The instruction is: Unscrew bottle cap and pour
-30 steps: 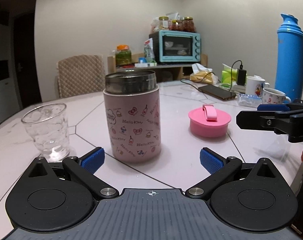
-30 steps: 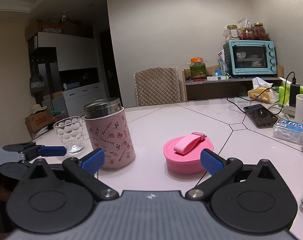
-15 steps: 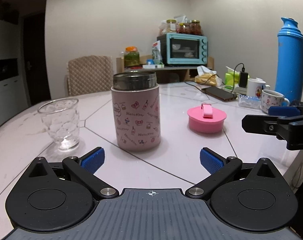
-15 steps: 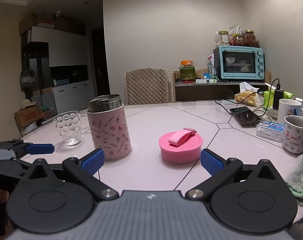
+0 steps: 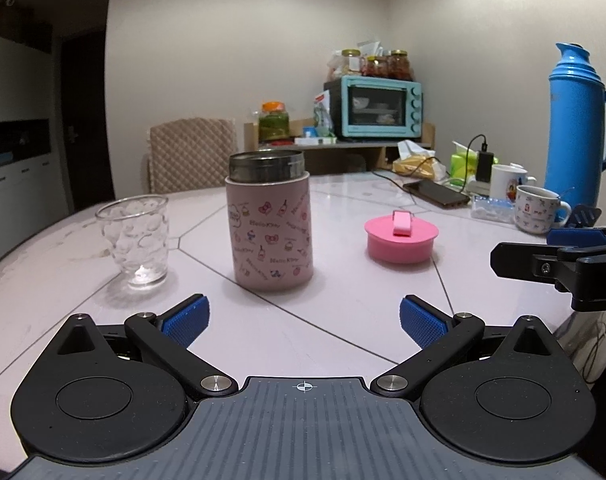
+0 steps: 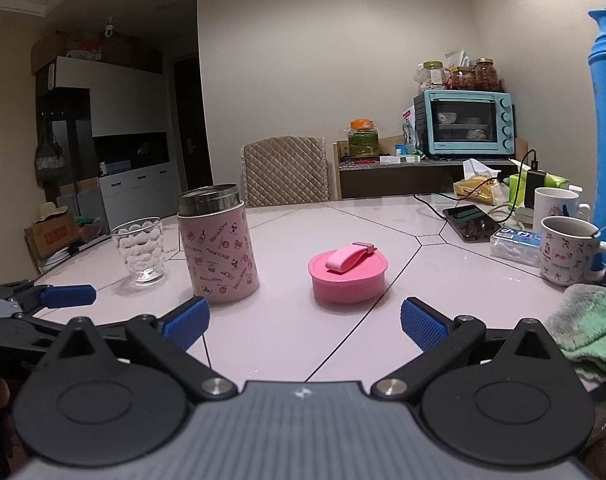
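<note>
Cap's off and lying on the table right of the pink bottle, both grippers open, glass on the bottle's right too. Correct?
One error: the glass stands left of the pink bottle, as the left wrist view shows. The rest holds: the cap lies on the table to its right; left gripper and right gripper are open.

Pale table (image 5: 343, 320) bearing bottle (image 5: 269, 224), cap (image 5: 401, 236), glass (image 5: 133, 246), mugs (image 6: 571, 254), seemingly a phone (image 6: 471, 220).

My left tool (image 5: 303, 320) and right tool (image 6: 305, 320) look alike: a grey ribbed body with a small crosshair mark at its front edge, two round black housings with raised discs, and black link arms pinned by silver screws. Each finger ends in a blue knurled pad (image 5: 186, 321). A sliver of skin shows at the frame edge.
</note>
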Action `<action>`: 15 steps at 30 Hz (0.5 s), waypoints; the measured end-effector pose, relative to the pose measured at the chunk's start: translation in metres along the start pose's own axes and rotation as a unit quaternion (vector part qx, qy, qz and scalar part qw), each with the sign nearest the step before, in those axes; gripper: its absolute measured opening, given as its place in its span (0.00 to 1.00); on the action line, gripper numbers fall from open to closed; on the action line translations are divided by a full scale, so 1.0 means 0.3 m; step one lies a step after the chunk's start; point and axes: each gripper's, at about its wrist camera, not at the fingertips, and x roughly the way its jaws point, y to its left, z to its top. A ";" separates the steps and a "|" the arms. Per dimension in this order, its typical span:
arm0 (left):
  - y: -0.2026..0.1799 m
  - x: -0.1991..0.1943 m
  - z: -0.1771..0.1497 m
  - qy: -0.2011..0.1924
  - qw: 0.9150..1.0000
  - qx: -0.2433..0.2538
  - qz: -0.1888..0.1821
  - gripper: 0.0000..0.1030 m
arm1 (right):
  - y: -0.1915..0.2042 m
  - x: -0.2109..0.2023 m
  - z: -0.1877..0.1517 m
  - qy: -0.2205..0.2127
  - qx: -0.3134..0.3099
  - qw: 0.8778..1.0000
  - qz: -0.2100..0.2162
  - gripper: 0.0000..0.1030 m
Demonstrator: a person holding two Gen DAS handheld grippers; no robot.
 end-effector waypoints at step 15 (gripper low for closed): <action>-0.050 -0.103 -0.026 -0.014 1.000 0.004 -0.002 1.00 | 0.030 -0.121 -0.036 -0.016 -0.006 1.000 -0.004 1.00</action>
